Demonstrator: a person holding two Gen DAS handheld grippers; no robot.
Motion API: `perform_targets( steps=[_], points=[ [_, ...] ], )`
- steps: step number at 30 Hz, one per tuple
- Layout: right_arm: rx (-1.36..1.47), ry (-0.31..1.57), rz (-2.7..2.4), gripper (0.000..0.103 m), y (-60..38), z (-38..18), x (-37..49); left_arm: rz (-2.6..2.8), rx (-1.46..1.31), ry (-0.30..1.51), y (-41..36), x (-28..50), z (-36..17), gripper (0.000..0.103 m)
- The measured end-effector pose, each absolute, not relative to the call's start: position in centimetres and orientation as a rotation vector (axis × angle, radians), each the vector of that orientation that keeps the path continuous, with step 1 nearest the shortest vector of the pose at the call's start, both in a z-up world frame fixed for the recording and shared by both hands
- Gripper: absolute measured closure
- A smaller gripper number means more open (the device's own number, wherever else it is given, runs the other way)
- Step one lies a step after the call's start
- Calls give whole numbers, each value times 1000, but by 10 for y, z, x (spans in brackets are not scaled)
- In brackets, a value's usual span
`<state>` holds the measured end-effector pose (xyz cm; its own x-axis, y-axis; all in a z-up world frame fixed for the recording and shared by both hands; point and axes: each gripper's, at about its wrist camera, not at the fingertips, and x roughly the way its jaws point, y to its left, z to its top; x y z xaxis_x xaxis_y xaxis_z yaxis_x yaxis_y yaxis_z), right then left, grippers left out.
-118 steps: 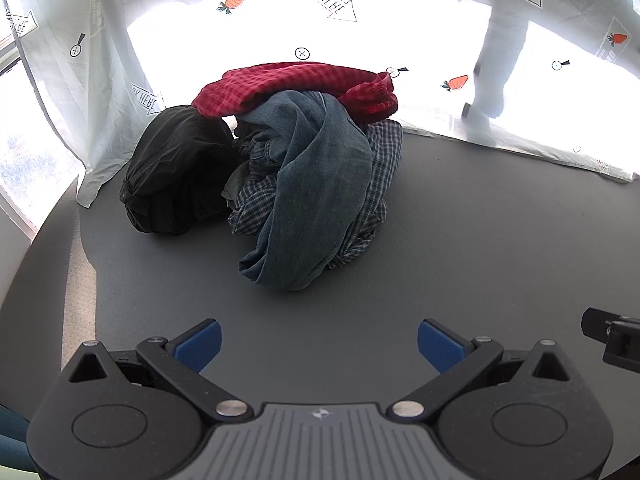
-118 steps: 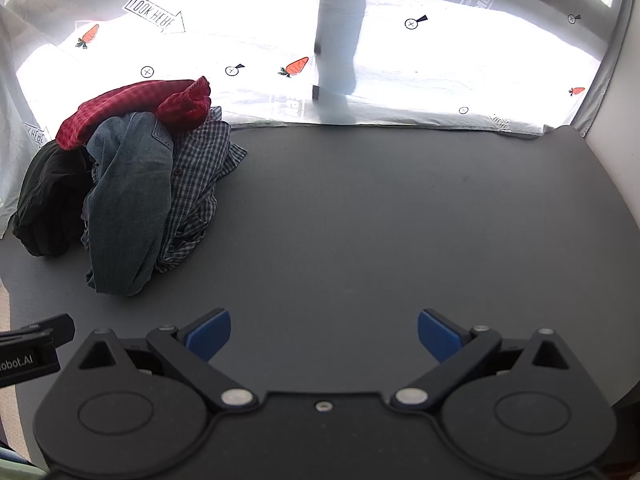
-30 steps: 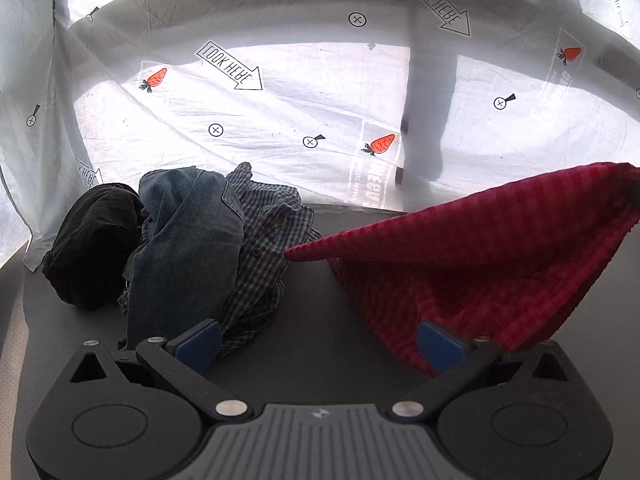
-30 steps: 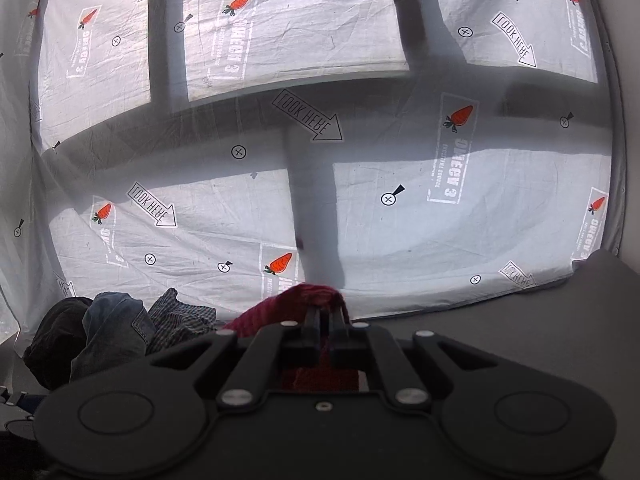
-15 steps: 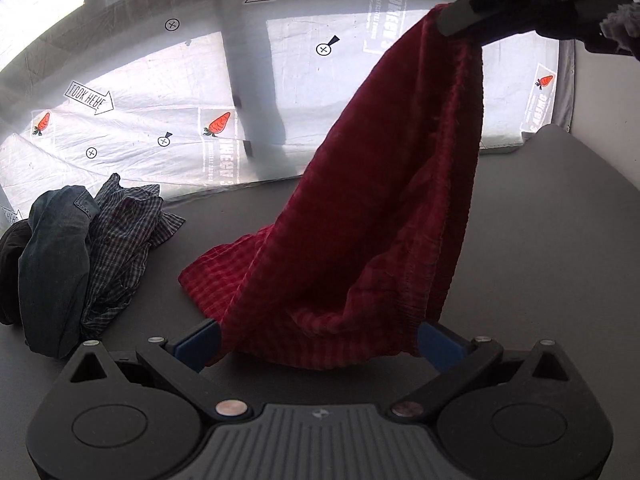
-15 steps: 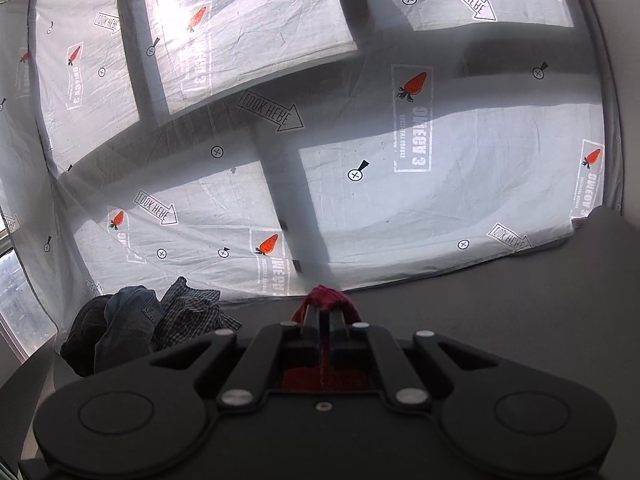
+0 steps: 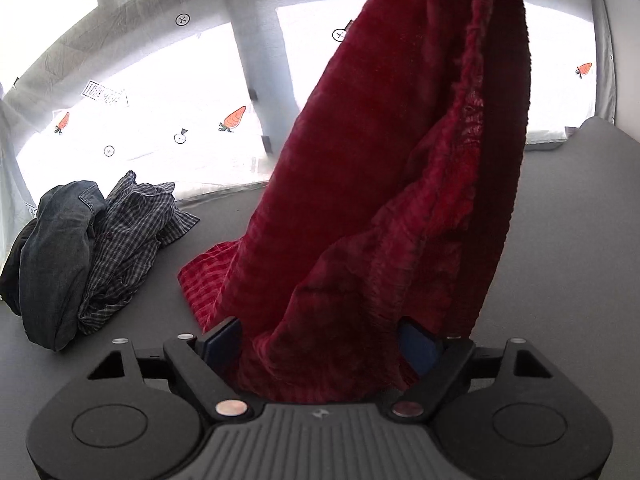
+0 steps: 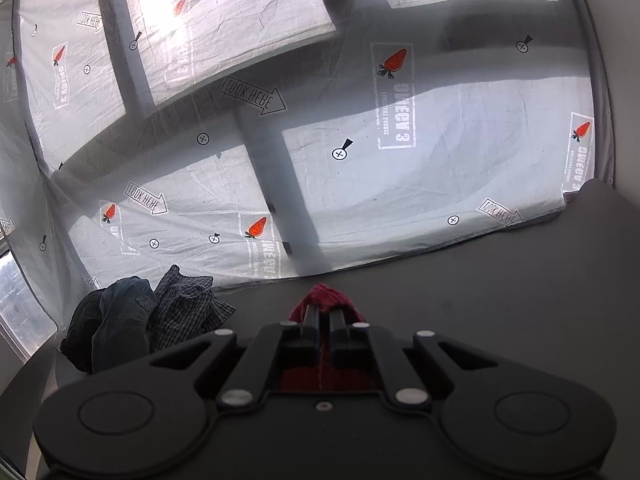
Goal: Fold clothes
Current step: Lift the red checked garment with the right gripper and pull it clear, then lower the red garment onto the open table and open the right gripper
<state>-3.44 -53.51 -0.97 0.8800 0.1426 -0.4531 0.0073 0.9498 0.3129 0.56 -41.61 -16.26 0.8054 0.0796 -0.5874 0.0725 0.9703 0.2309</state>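
Observation:
A red checked garment [image 7: 380,200] hangs from above, its lower edge trailing on the grey table [image 7: 560,240]. In the right wrist view my right gripper [image 8: 324,320] is shut on a bunched tip of the red garment [image 8: 324,298], holding it up. In the left wrist view my left gripper [image 7: 320,340] is low at the hanging folds. Its jaws are closing, with the bunched lower cloth filling the gap between the blue pads [image 7: 222,340], which have not clamped it.
A pile of clothes lies at the table's left: a denim piece [image 7: 56,256], a dark plaid shirt [image 7: 128,240] and a black garment [image 7: 12,272]. A white printed sheet [image 8: 400,160] hangs over the windows behind the table. The table's right corner [image 8: 600,200] meets a wall.
The left gripper came down and in toward the hanging red garment; the cloth now sits between its jaws, which have narrowed. The right gripper keeps its hold, garment still raised.

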Motion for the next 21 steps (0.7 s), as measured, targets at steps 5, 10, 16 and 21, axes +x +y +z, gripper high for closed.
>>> perform_targets(
  steps=[5,10,16,21],
  points=[
    [311,464,52,98,-543,-5,-37,129,262,596,-406,14,-156,30],
    [292,397,54,99,-547,8,-34,308,233,601,-372,46,-138,30],
    [258,515,-17,84,-551,-25,-13,274,138,650,-324,59,-119,25],
    [293,768,-100,67,-569,-106,-8,144,123,751,-327,31,-142,13]
  ],
)
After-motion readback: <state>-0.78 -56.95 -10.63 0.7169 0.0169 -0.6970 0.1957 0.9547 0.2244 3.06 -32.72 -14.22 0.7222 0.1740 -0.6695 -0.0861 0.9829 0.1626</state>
